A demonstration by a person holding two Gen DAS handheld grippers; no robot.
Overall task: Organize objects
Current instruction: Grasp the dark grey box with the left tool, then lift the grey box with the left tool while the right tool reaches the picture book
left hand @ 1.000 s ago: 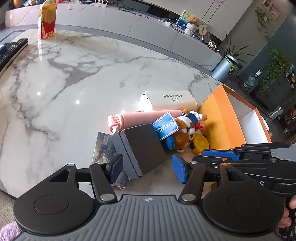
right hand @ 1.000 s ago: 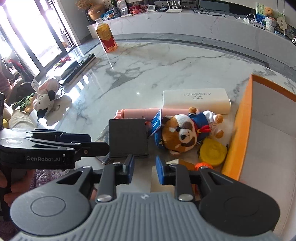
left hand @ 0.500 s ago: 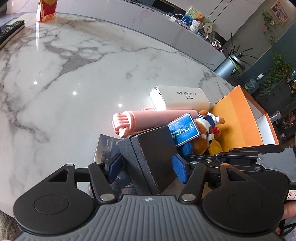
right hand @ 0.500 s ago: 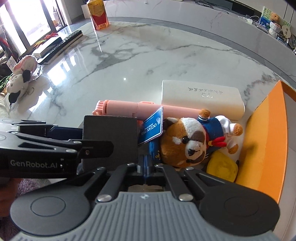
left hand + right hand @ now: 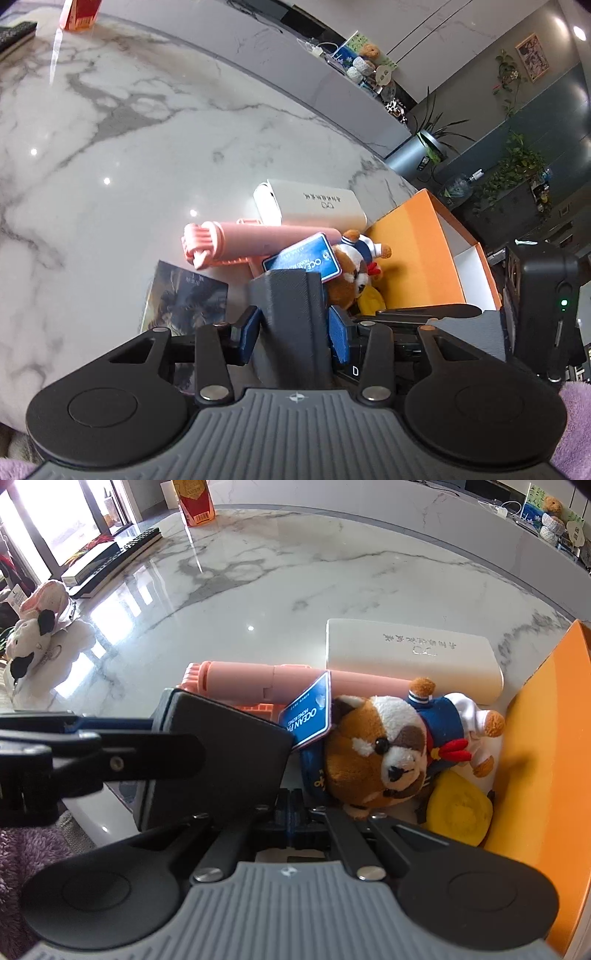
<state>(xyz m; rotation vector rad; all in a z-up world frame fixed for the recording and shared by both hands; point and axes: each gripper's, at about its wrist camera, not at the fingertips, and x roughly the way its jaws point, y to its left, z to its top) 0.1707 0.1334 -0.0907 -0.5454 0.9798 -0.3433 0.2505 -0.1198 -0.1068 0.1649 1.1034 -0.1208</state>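
Note:
A dark grey box (image 5: pixel 291 295) stands tipped up on the marble table (image 5: pixel 110 147), between the blue pads of my left gripper (image 5: pixel 295 336). Its jaws are closing and both pads touch the box's sides. The right wrist view shows the same box (image 5: pixel 221 753) with a left finger (image 5: pixel 147 755) across it. My right gripper (image 5: pixel 291 806) is shut, low, just in front of the plush dog (image 5: pixel 388 753); whether it pinches anything is hidden. A pink tube (image 5: pixel 258 681), a blue tag (image 5: pixel 310 716) and a yellow round piece (image 5: pixel 461 812) lie in the pile.
An open orange box (image 5: pixel 535 738) stands right of the pile, a white case (image 5: pixel 410 661) behind it. A dark picture card (image 5: pixel 184 295) lies under the grey box. Far off are a red carton (image 5: pixel 194 498), a keyboard (image 5: pixel 110 561) and a plush cow (image 5: pixel 37 635).
The left jaws closed in onto the grey box, which tipped up more on edge. The right jaws shut and that gripper sank closer to the pile.

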